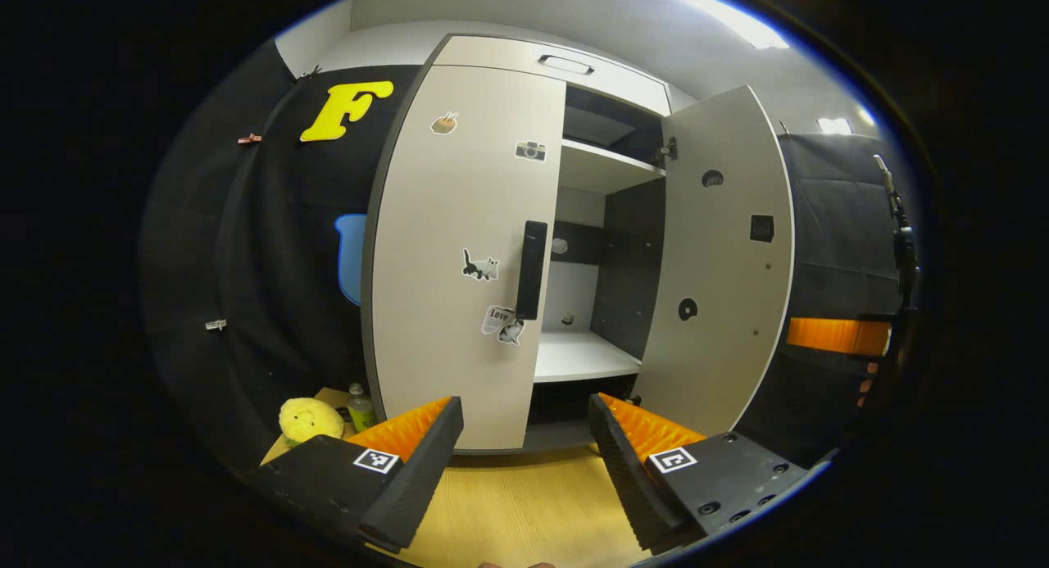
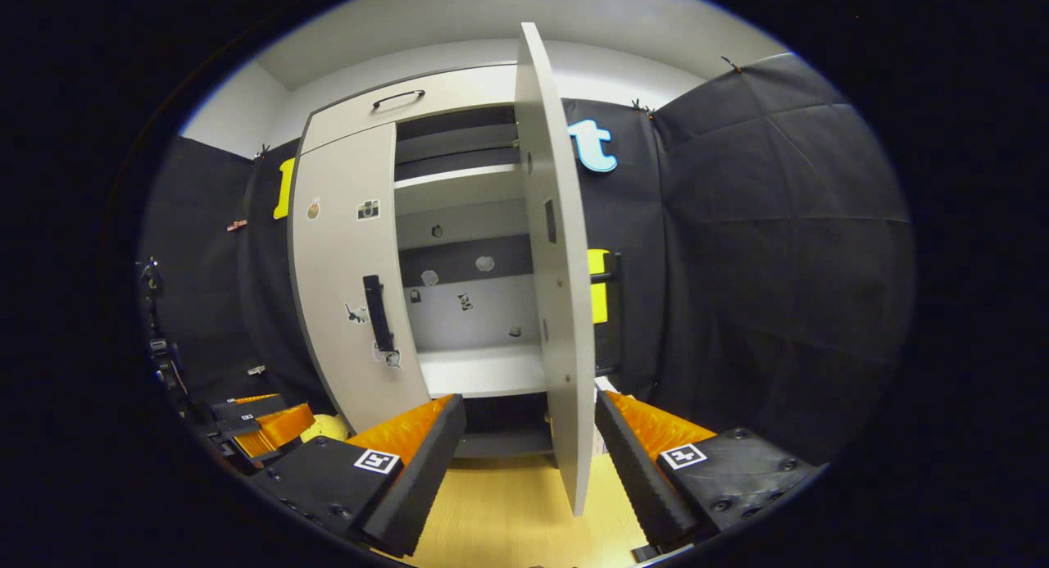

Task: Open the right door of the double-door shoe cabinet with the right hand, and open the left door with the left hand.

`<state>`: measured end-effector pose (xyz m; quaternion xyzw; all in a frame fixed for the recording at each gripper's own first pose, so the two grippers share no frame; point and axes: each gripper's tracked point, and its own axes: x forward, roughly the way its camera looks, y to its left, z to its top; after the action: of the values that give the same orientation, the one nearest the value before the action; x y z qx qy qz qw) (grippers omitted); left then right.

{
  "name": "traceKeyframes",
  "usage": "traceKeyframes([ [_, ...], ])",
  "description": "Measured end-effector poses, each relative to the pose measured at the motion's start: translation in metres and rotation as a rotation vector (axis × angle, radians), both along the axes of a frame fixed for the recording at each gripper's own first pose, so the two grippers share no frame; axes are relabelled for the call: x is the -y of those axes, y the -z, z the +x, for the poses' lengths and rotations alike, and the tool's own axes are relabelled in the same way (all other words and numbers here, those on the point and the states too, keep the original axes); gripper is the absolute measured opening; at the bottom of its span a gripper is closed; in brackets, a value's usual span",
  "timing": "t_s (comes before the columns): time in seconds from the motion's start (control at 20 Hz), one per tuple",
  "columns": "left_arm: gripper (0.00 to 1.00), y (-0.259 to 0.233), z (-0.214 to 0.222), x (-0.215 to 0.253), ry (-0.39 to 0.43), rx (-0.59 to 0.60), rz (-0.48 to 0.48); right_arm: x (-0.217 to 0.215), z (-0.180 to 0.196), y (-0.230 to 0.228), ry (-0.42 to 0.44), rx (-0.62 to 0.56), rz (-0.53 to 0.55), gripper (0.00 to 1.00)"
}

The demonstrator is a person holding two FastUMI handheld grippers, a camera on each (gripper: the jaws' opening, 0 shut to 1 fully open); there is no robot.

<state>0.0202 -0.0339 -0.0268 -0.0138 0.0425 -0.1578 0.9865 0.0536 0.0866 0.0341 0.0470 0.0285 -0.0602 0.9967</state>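
The white shoe cabinet's left door is shut, with stickers on it and a black handle at its right edge. Its right door stands swung wide open. My left gripper is open and empty, low in front of the left door and short of the handle. In the right gripper view the right door appears edge-on, and its lower corner hangs between the spread fingers of my open right gripper, neither finger pressing it. The left door and its handle lie to the left.
Inside the cabinet are white shelves and a dark back wall. A drawer with a handle tops the cabinet. A yellow plush toy and a small bottle sit on the wooden tabletop left of the cabinet.
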Motion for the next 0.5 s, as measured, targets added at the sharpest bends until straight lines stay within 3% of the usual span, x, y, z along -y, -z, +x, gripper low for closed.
traceKeyframes([
  [0.5, 0.95, -0.043, 0.058, 0.011, -0.043, 0.030, 0.012, -0.030, 0.013, 0.043, -0.072, -0.024, 0.006, 0.98],
])
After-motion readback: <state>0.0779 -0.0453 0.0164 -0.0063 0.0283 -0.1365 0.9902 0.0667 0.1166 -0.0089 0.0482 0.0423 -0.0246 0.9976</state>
